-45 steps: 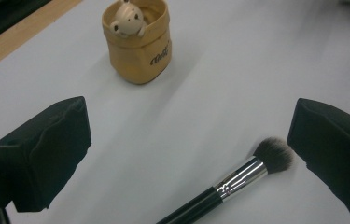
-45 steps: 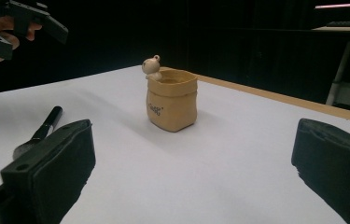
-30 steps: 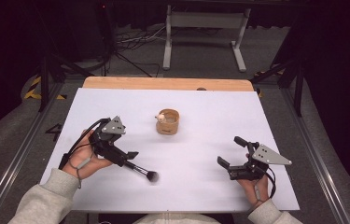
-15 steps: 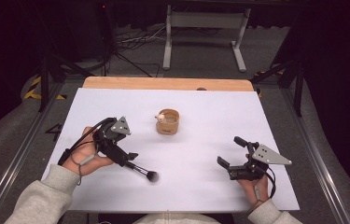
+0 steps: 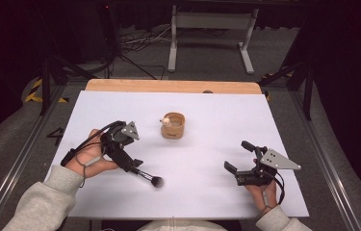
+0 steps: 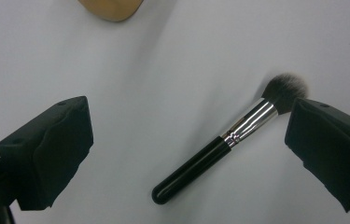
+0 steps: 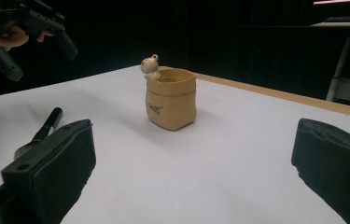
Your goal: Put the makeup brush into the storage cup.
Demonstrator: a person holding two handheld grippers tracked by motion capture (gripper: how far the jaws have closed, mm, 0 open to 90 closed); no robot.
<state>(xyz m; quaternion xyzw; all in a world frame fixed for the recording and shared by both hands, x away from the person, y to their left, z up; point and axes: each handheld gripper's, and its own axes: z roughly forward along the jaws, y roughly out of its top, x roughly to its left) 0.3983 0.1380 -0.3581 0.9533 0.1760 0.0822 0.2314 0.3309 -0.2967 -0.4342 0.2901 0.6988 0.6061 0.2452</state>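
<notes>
1. The counter (image 5: 207, 192) is covered by a white sheet, with a bare wooden strip along its far edge.
2. A small tan pot (image 5: 173, 126) shaped like a sack stands upright a little past the middle of the counter; a little pale figure (image 7: 151, 65) sits on its rim.
3. A makeup brush (image 6: 231, 136) with a black handle, a silver collar and a dark tuft lies flat on the sheet at about 7 o'clock from the pot, tuft end toward the person.
4. The left hand-held gripper (image 5: 135, 166) hangs over the brush handle with its jaws spread wide — in the left gripper view the brush lies between them, touching neither, and the right-hand jaw crosses in front of the tuft's edge.
5. The right hand-held gripper (image 5: 238, 161) sits at about 4 o'clock from the pot, well apart from it, jaws wide and empty, pointed toward the pot.
6. Whether the right hand-held gripper rests on the sheet or hovers just above it is hard to tell.
</notes>
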